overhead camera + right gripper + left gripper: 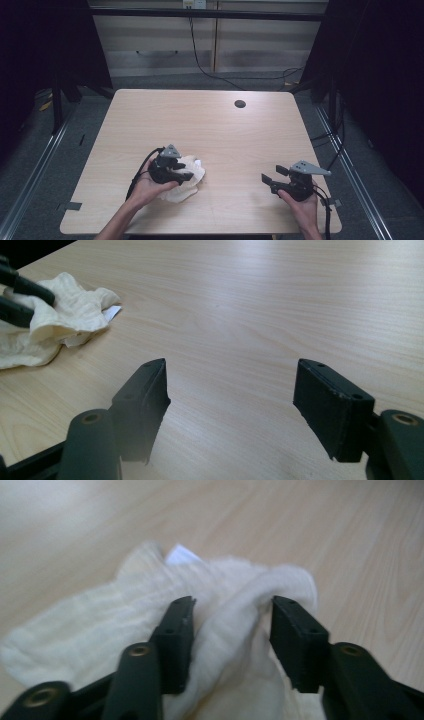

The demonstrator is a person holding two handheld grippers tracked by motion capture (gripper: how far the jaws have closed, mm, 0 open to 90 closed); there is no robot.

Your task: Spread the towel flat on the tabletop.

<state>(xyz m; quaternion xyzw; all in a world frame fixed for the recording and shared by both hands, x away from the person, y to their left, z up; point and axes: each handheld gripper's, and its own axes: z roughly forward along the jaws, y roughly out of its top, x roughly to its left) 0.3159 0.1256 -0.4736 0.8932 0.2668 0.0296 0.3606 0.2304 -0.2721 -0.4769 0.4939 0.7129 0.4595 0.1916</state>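
Pale wooden tabletop [210, 125], round dark hole [240, 104] near far edge. Crumpled cream cloth [187, 180] lying on near left part of tabletop, small white tag [181, 555] poking out at its far side.

Left gripper [186, 173] held by left hand [150, 187], set over cloth. In left gripper view: jaws partly apart, raised fold of cloth [235, 625] standing between them, both jaw tips pressed into or resting against fabric; not closed tight on it.

Right gripper [272, 176] held by right hand [302, 202] at near right of tabletop, well apart from cloth, pointing left toward it. In right gripper view: jaws wide, bare wood between them, cloth [55, 325] at far left with left gripper's jaw tips on it.

Beyond tabletop: grey floor, black cable [205, 65] trailing down from back wall.
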